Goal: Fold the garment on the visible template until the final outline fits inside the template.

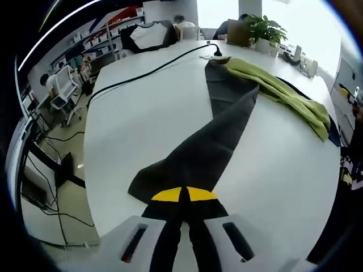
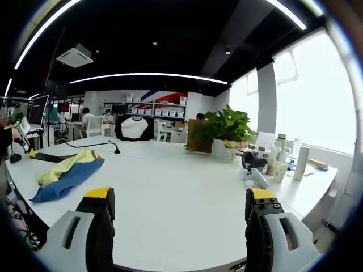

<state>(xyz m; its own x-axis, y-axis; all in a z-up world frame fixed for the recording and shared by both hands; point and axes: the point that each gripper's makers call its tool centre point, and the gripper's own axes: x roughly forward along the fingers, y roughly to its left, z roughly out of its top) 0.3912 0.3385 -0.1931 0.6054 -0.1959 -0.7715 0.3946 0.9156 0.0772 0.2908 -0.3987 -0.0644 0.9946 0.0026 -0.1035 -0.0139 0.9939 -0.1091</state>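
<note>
Our left gripper [image 1: 184, 199] has its fingers clamped on the near edge of the dark garment [image 1: 218, 136], which stretches away across the white surface [image 1: 142, 119] to a yellow-green cloth [image 1: 283, 90]. Our right gripper [image 2: 180, 205] fingers gape wide, gripping nothing, above the surface, plant [image 2: 226, 129] beyond.

You stand at a large white table [image 2: 187, 209] in an open office with a dark ceiling [image 2: 170, 34] crossed by long light strips [image 2: 147, 75]. Tall bright windows [image 2: 300, 107] run along one side, a potted plant [image 2: 227, 127] before them. Shelving [image 2: 153, 113] lines the far wall, office chairs [image 1: 61, 90] stand on the pale floor [image 1: 68, 209], and a black cable [image 1: 153, 71] trails across your tabletop.
</note>
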